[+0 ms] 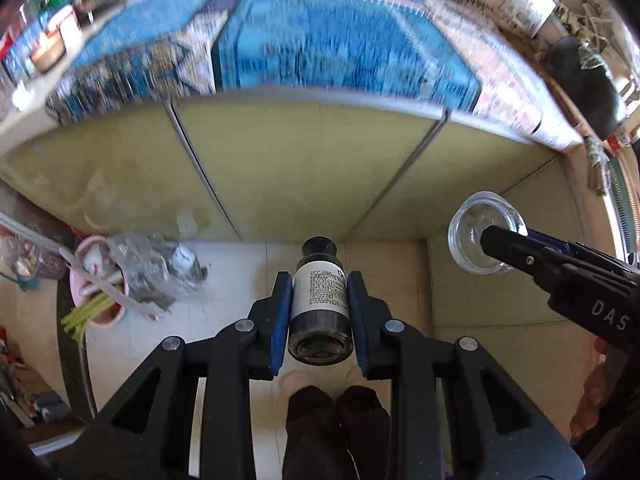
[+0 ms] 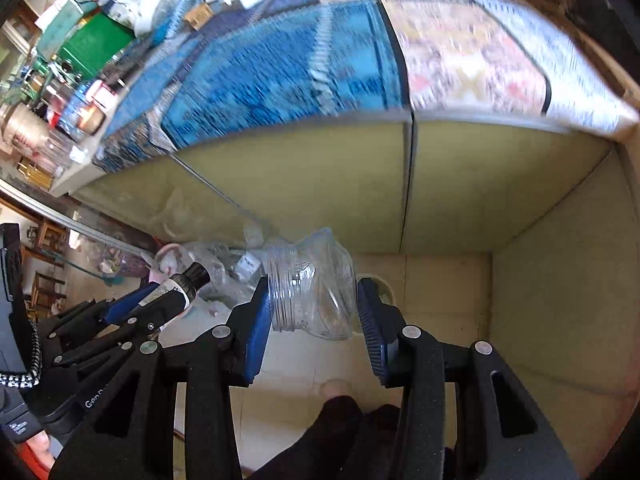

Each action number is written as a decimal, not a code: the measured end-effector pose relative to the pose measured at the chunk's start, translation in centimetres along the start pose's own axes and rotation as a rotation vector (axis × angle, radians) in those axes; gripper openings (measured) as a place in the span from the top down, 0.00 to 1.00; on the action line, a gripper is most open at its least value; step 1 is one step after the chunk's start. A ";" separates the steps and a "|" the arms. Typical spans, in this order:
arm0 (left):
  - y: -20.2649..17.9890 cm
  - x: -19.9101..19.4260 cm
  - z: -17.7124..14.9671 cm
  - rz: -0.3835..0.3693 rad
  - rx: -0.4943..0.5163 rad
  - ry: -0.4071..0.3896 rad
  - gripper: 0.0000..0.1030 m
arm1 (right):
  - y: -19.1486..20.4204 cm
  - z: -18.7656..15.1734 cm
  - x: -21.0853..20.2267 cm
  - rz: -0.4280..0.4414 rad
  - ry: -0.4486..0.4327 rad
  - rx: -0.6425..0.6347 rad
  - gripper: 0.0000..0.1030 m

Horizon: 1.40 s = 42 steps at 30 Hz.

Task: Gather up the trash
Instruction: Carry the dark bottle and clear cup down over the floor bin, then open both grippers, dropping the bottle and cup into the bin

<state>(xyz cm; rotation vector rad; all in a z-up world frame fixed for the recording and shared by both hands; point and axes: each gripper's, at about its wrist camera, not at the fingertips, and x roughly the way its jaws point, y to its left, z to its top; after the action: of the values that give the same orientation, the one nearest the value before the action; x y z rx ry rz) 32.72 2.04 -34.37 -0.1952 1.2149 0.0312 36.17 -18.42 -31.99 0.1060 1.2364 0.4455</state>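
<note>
Since both items are carried clear of the floor, each pair of jaws is evidently pinching its load for transport. The left gripper [image 1: 319, 304] clamps a dark bottle [image 1: 320, 304] across its white label, cap pointing forward. The right gripper [image 2: 314, 308] squeezes a crumpled clear plastic bottle [image 2: 312, 286] sideways, threaded neck against the left pad; a slight gap shows at the right pad.

Beyond the jaws lies a tiled floor below a yellow-green cabinet front [image 1: 280, 168] topped by a blue patterned cloth [image 1: 320, 40].

Only the left wrist view shows clearly a pink bin [image 1: 98, 280] holding bags and green sticks, the likely destination. The right wrist view alone shows the plastic bottle's crushed shape.
</note>
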 end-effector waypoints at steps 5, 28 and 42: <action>-0.3 7.6 -2.4 -0.001 -0.069 0.076 0.74 | -4.1 -2.0 6.9 -0.013 0.087 0.001 0.62; 4.2 42.9 -12.7 -0.055 -0.290 0.275 0.74 | -11.8 -7.6 37.8 0.010 0.267 -0.024 0.62; 5.2 48.4 -12.4 -0.062 -0.331 0.302 0.73 | -12.7 -7.3 41.9 0.004 0.344 -0.083 0.55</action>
<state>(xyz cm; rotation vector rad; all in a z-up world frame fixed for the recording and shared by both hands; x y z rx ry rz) 37.53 1.22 -84.32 -0.5418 1.4999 0.1535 43.53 -15.10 -75.63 -0.0411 1.5530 0.5328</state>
